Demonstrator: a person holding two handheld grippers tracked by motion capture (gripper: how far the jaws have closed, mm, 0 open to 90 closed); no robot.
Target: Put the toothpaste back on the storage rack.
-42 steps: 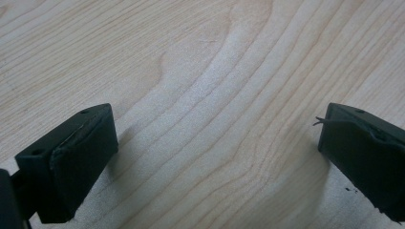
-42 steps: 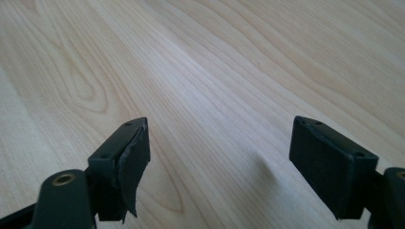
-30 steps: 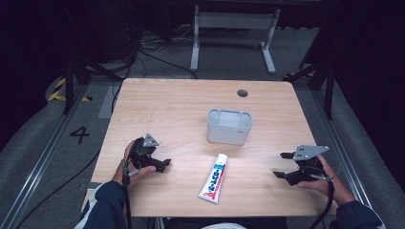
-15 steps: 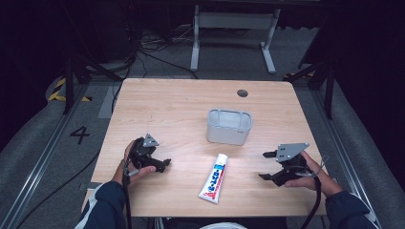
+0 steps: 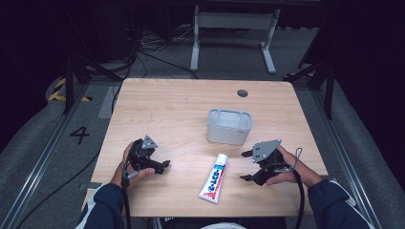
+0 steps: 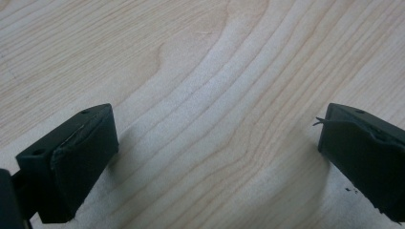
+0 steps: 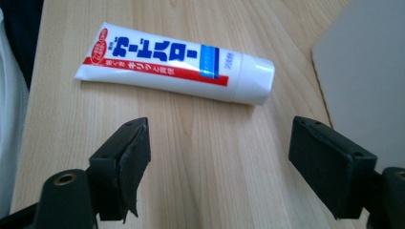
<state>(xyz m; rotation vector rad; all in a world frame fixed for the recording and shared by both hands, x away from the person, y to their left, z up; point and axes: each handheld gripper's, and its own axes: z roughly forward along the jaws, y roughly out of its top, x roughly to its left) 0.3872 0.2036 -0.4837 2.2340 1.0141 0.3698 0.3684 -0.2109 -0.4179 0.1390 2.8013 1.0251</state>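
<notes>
A white toothpaste tube [image 5: 216,177] with red and blue print lies flat near the table's front edge, cap end toward a grey box [image 5: 229,126]. My right gripper [image 5: 244,166] is open just right of the tube, with its jaws pointing at it. In the right gripper view the tube [image 7: 176,62] lies crosswise beyond the open gripper [image 7: 219,148], apart from both jaws. My left gripper [image 5: 161,166] rests at the front left, held by a hand. In the left gripper view it [image 6: 217,148] is open over bare wood, with nothing between the jaws.
The grey open-topped box stands mid-table behind the tube, and its wall [image 7: 367,81] fills the right side of the right gripper view. The wooden table [image 5: 167,105] has a dark round hole [image 5: 242,93] at the back right. Dark floor, cables and a metal frame surround it.
My right gripper has moved left from the table's right edge to a spot close beside the toothpaste tube. The left gripper and the tube have stayed put.
</notes>
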